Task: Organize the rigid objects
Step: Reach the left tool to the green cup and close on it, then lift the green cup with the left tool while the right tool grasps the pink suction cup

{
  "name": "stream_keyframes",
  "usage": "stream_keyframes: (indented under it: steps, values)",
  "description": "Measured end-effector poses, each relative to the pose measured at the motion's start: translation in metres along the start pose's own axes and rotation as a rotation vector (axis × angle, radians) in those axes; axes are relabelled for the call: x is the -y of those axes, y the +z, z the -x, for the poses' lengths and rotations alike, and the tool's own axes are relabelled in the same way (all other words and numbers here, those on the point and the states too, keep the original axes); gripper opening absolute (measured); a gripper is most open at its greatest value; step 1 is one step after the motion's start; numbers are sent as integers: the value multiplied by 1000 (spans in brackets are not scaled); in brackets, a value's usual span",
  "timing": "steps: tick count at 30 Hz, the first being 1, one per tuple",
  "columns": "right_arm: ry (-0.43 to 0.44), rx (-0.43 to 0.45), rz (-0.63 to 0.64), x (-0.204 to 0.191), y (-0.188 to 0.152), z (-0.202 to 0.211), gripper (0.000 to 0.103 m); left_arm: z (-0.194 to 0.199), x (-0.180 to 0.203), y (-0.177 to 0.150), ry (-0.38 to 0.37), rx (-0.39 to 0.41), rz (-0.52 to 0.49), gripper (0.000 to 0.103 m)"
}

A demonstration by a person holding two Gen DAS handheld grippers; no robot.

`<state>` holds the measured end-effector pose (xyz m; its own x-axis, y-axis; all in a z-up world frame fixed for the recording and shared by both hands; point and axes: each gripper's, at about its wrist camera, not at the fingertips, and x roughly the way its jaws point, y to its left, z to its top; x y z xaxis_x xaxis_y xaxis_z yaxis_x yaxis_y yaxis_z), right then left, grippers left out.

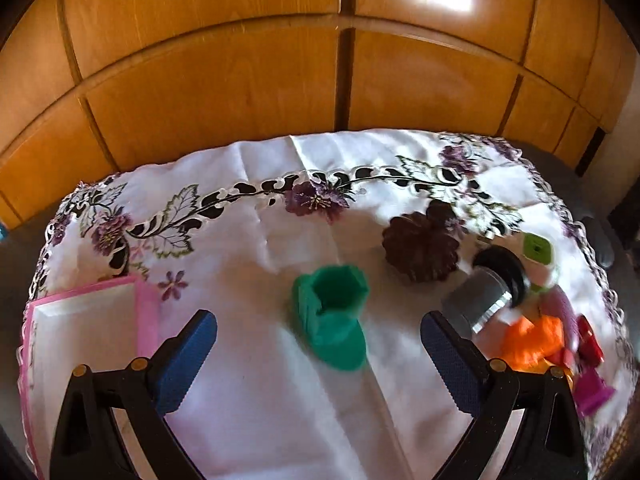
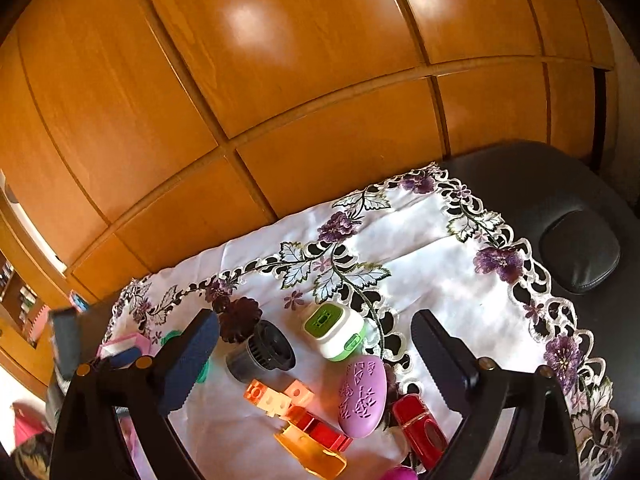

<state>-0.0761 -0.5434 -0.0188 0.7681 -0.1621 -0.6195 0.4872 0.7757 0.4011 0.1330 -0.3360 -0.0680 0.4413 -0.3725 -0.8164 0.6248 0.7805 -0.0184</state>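
A green boot-shaped holder (image 1: 334,320) lies on the white floral cloth (image 1: 256,256), just ahead of my left gripper (image 1: 318,334), which is open and empty. A pink-rimmed white tray (image 1: 86,320) sits at the left. My right gripper (image 2: 316,336) is open above a cluster: a white-and-green box (image 2: 334,330), a purple oval case (image 2: 362,396), a black-and-grey cylinder (image 2: 260,354), a dark flower-shaped mould (image 2: 240,318), a red piece (image 2: 418,426), and orange blocks (image 2: 280,398). The same cylinder (image 1: 486,292) and mould (image 1: 420,252) show right of the holder.
Wooden cabinet doors (image 1: 320,80) stand right behind the table. A black padded chair (image 2: 560,208) sits at the right, past the cloth's lace edge. An orange clip (image 2: 312,452) and a magenta piece (image 1: 592,394) lie at the near side of the cluster.
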Motion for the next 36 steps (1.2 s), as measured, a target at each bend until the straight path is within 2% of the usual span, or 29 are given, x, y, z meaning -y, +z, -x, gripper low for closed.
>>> stream_keyframes:
  steps: [2, 4, 5, 6, 9, 12, 19, 22, 24, 29, 32, 36]
  values:
    - [-2, -5, -1, 0, 0, -2, 98, -9, 2, 5, 13, -4, 0, 96]
    - [-6, -9, -5, 1, 0, -3, 98, -20, 3, 8, 28, -21, -2, 83]
    - [-8, -10, -7, 2, 0, -3, 98, -23, 3, 9, 33, -24, -5, 62]
    - [-11, -11, -10, 3, 0, -4, 98, -26, 2, 9, 41, -26, -7, 36]
    - [-31, -13, -20, 6, 1, -4, 97, -23, -1, 3, 2, -21, 17, 37]
    - [-55, -20, -50, 13, 2, -6, 89, -4, 1, -13, -21, 10, 12, 37]
    - [-99, -95, -180, 41, -1, -16, 63, 47, 13, -67, -62, 48, -20, 37]
    - [-85, -139, -205, 45, -4, -23, 53, 66, 16, -89, -75, 54, -27, 37]
    - [-71, -184, -194, 41, -8, -29, 51, 77, 16, -101, -93, 52, -20, 37]
    - [-13, -283, -99, 19, -17, -42, 48, 106, 16, -120, -84, 84, -39, 37]
    - [15, -335, -13, 1, -22, -35, 47, 119, 9, -123, -88, 110, -34, 37]
    - [7, -409, 95, -14, -27, -15, 47, 134, 0, -130, -87, 137, -20, 37]
